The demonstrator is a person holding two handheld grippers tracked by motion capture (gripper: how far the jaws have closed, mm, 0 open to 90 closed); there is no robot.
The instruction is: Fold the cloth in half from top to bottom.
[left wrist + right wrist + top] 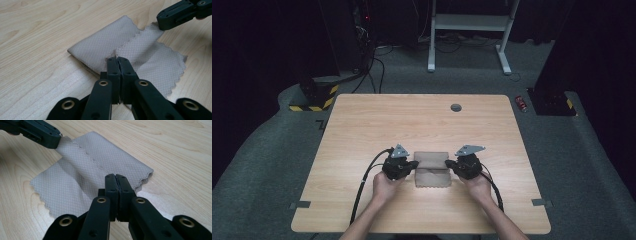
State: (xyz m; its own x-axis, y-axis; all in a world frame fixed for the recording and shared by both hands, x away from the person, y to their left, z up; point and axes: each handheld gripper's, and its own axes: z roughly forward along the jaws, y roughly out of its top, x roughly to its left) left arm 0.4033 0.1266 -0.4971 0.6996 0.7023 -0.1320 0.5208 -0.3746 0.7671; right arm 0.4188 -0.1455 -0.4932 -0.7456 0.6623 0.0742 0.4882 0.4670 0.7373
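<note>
A beige cloth (431, 169) lies partly folded on the table (362, 125), nearer its front edge and about midway between its side edges. The left gripper (414, 164) pinches the cloth's left edge with closed jaws; the right gripper (448, 163) pinches its right edge the same way.

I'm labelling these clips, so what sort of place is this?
Probably a lab or recording studio, not a home: a bare wooden table on grey carpet, dark curtains around it, cables running to equipment, and a white stand behind.
</note>
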